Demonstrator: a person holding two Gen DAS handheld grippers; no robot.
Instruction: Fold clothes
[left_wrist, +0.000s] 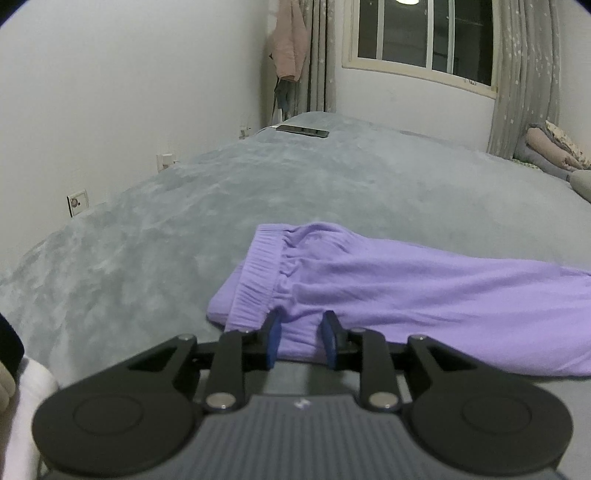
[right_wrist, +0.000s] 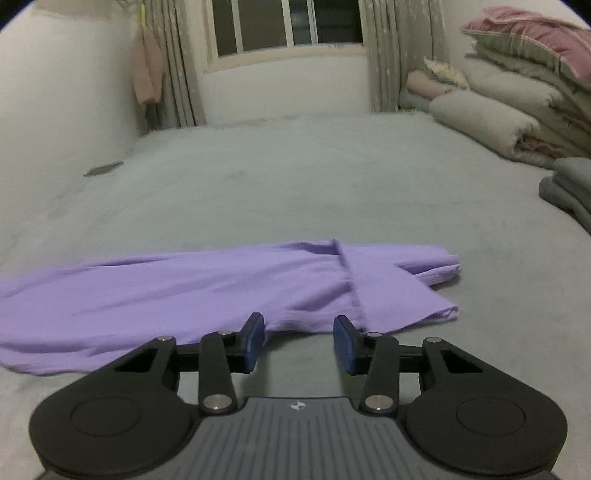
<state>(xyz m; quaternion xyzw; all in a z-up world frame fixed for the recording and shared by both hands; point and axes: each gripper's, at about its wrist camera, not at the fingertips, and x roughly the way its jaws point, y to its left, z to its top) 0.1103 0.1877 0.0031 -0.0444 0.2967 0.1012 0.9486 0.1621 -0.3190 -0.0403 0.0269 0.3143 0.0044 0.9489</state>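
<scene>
Trousers (left_wrist: 406, 291) lay flat across the grey blanket (left_wrist: 184, 221), both grippers poised at the near edge.

Left gripper (left_wrist: 301, 334) stood at the waistband (left_wrist: 258, 273) end, jaws narrowly apart with a ridge of purple cloth between them; whether the pads pressed it could not be told. Right gripper (right_wrist: 299, 339) sat at 6 o'clock of the leg cuffs (right_wrist: 439, 269), jaws apart and empty, short of the hem. Risk, as judged: the left might pinch only the top layer, so the lower layer would drag and the fold would skew. The right view was blurred; a hasty approach could overshoot the hem and bunch the cuff. The plush blanket might also be nipped along with the cloth.
</scene>
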